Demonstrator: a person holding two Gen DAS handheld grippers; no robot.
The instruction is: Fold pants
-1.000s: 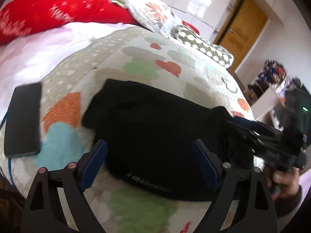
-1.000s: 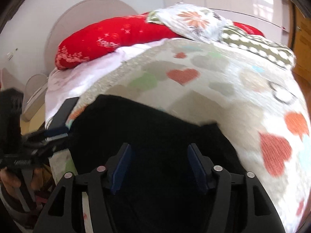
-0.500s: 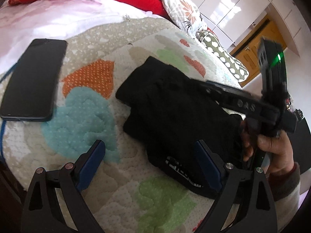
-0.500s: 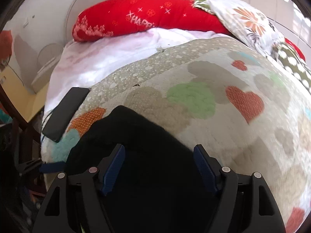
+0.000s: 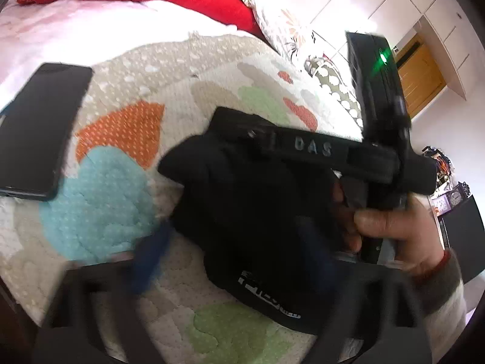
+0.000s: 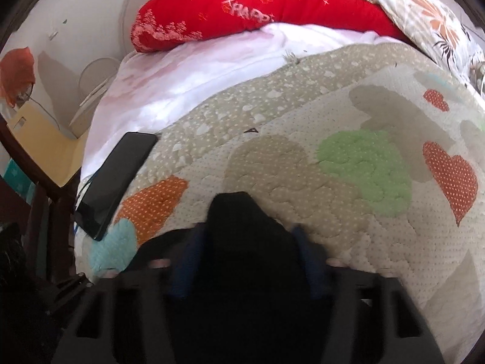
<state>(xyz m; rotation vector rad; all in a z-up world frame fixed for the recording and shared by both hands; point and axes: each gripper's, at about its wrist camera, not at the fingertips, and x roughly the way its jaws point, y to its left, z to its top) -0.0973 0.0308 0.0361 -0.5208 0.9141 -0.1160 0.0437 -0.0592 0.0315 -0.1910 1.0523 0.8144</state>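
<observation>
The black pants lie bunched and folded on the patterned quilt, white logo print near the front edge. My left gripper is open, blurred, its blue pads either side of the pants' near edge. My right gripper is open over the pants, with dark fabric between its blurred blue pads; it also shows in the left wrist view, lying across the top of the pants, hand on its grip.
A black phone lies on the quilt at the left, also in the right wrist view. A red pillow and floral pillow sit at the bed's head. A wooden frame borders the left.
Both grippers have come lower and closer to the pants. The right gripper has moved left across the pants, which are bunched into a smaller pile. Both views are motion-blurred now.
</observation>
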